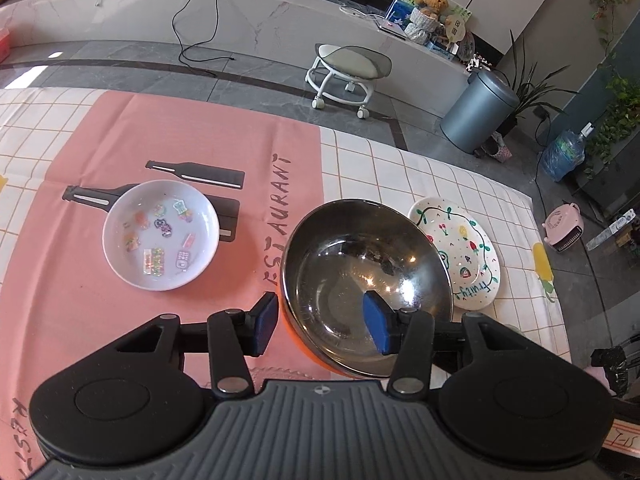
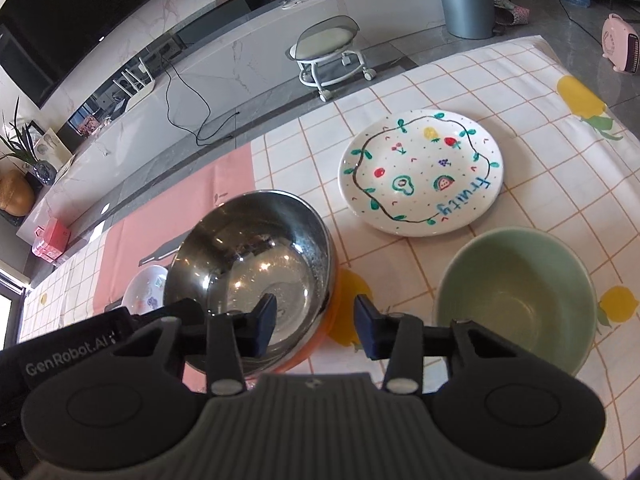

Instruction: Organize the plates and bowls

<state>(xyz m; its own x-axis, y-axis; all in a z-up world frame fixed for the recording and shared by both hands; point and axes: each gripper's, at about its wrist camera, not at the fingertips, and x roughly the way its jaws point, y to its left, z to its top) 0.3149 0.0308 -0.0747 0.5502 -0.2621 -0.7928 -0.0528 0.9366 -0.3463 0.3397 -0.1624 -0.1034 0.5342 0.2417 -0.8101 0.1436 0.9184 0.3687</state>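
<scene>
A steel bowl with an orange outside [image 1: 368, 276] [image 2: 256, 264] sits between both grippers. My left gripper [image 1: 322, 326] is open and straddles its near left rim: one blue pad is outside, the other inside. My right gripper [image 2: 316, 330] is open and straddles its near right rim the same way. A white "fruity" plate [image 1: 460, 252] [image 2: 420, 172] lies to the right of the bowl. A white plate with stickers [image 1: 160, 236] [image 2: 144, 292] lies to the left on the pink cloth. A green bowl [image 2: 516, 300] stands at the right, beside my right gripper.
The table has a white checked cloth [image 2: 540, 92] and a pink cloth [image 1: 200, 132]. Beyond its far edge are a wheeled stool [image 1: 348, 68], a grey bin [image 1: 476, 112] and a pink heater [image 2: 620, 44] on the floor.
</scene>
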